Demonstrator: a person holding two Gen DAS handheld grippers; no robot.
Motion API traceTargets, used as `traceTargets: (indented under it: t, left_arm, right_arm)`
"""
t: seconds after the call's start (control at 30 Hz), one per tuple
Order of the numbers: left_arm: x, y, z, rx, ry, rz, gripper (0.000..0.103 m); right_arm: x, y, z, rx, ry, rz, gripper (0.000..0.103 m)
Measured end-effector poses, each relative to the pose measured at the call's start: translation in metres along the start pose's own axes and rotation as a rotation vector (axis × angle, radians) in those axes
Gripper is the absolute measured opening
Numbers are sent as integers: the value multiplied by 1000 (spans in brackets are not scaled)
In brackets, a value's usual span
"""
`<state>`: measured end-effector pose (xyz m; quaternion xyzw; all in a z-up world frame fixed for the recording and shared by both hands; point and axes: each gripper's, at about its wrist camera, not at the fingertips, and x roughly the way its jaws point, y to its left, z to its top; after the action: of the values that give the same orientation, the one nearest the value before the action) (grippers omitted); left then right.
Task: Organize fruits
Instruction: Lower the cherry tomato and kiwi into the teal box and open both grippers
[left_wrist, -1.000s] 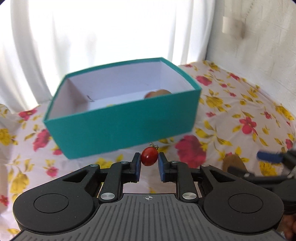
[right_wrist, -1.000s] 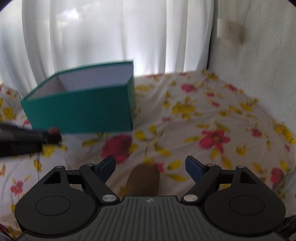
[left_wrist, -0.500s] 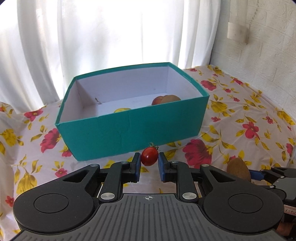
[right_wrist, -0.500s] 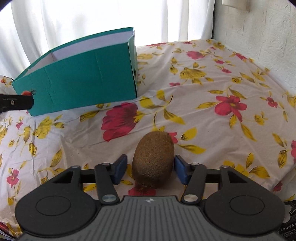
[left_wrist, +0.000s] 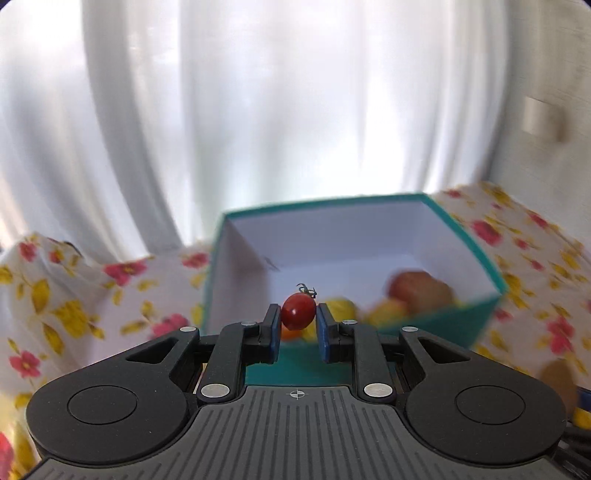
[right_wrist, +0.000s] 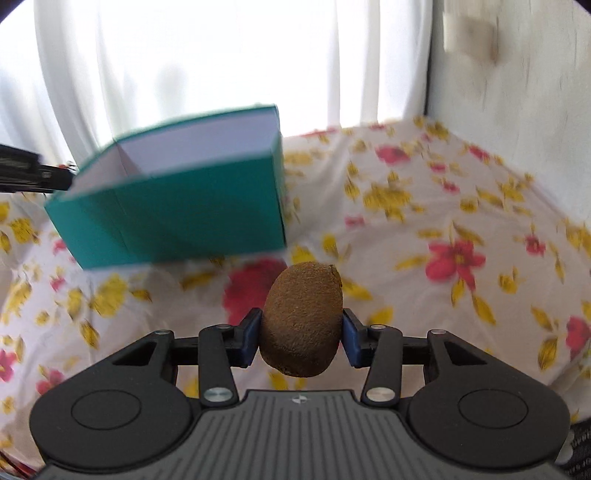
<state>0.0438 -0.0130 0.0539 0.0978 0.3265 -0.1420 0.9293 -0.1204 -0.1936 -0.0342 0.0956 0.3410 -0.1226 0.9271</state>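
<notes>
The left gripper (left_wrist: 298, 328) clamps a small red cherry tomato (left_wrist: 298, 312) above the open teal cardboard box (left_wrist: 480, 258); the right gripper (right_wrist: 300, 338), jaws just closing, pinches a fuzzy brown kiwi (right_wrist: 303, 321).

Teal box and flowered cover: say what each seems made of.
Open teal box: likely cardboard, matte teal outside, plain white inside, with thin straight walls and folded corners. Flowered cover: seemingly thin woven cloth, matte and printed; it wrinkles and drapes.

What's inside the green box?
Inside the green box lie blurry fruits: a reddish-brown one and some yellow ones. The left claw and its cherry tomato hide the part nearest the camera.
</notes>
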Motion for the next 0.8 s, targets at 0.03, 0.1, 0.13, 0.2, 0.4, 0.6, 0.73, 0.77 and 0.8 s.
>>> traceTargets:
  t: [0.03, 0.1, 0.13, 0.2, 0.4, 0.6, 0.73, 0.77, 0.8]
  left_arm:
    - [7, 3, 5, -4, 0, 14, 23]
    - [22, 8, 13, -16, 8, 23, 23]
    - [29, 9, 16, -20, 20, 28, 23]
    - [43, 9, 18, -22, 33, 24, 23]
    - [74, 9, 9, -7, 90, 27, 23]
    - [96, 18, 4, -25, 140, 13, 23]
    - [107, 24, -1, -24, 166, 8, 25]
    - [107, 24, -1, -16, 162, 13, 28]
    - [107, 24, -2, -12, 155, 6, 28]
  right_arm:
    - [-3, 2, 5, -5, -19, 4, 44]
    - [-8, 6, 15, -10, -52, 15, 44]
    - [-10, 9, 20, -16, -64, 20, 44]
    - [-11, 14, 28, -24, -86, 25, 44]
    - [-6, 30, 53, -46, -123, 38, 44]
    - [6, 53, 72, -91, -141, 67, 44]
    - [15, 70, 82, -122, -152, 94, 44]
    - [17, 73, 85, -130, -154, 99, 44]
    - [19, 76, 86, -136, -157, 104, 44]
